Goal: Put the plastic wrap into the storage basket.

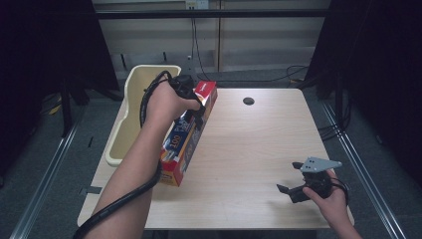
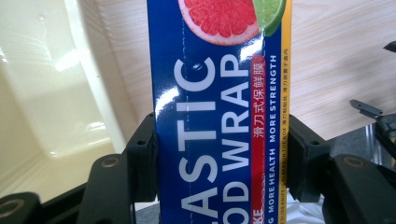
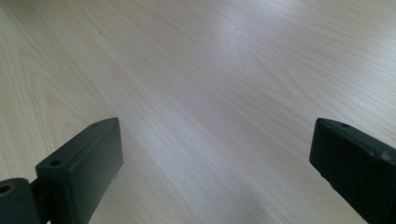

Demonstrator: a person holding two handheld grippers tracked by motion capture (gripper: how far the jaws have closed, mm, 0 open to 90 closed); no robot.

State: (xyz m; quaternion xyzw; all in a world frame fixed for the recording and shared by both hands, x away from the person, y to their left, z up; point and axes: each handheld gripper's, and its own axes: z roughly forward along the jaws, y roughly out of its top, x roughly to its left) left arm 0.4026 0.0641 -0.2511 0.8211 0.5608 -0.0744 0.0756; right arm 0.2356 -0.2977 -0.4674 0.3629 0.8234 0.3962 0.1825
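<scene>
Right tool (image 1: 290, 191): nearest, at the desk's (image 1: 259, 149) near right corner; held low in the person's hand, jaws spread wide with nothing between them, pointing left across the bare wood.
Left tool (image 1: 196, 107): forearm stretched forward along the desk's left side, jaws clamped on the box's sides near its far end.
Plastic wrap box (image 1: 186, 137): one, long and blue, over the desk's left edge, far end raised.
Bin (image 1: 130, 84): one, cream, just left of the box.
Tools: two.

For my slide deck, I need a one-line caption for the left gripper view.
Left gripper clamped across a blue plastic wrap box, with a cream tub beside the wooden table.
</scene>
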